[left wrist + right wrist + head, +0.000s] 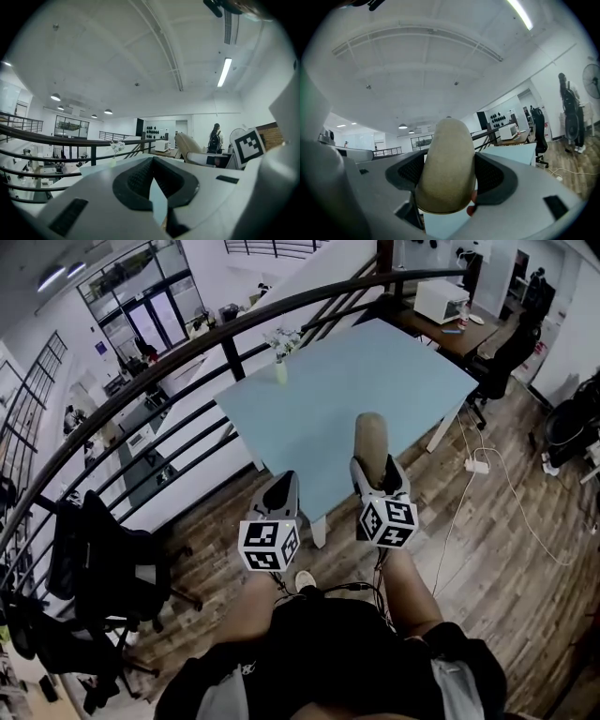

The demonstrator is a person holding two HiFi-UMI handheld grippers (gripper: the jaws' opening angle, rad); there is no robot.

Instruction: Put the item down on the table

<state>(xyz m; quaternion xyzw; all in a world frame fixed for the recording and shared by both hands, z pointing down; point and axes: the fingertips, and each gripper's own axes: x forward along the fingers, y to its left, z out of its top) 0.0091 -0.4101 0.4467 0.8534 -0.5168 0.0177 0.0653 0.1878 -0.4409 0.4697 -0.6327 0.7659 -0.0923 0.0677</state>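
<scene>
Wooden flooring and a black railing (225, 334) surround the pale blue table (375, 371). A tan, rounded oblong item (372, 439) sticks out of the right gripper (378, 474), whose jaws are clamped on its lower end. Its long axis runs along the jaws and points out over the tabletop's near edge. Its height above the tabletop cannot be told. Setting it down likely means lowering it forward, past that edge. The left gripper (281, 491) sits just beside, jaws together on nothing, short of the near edge.
</scene>
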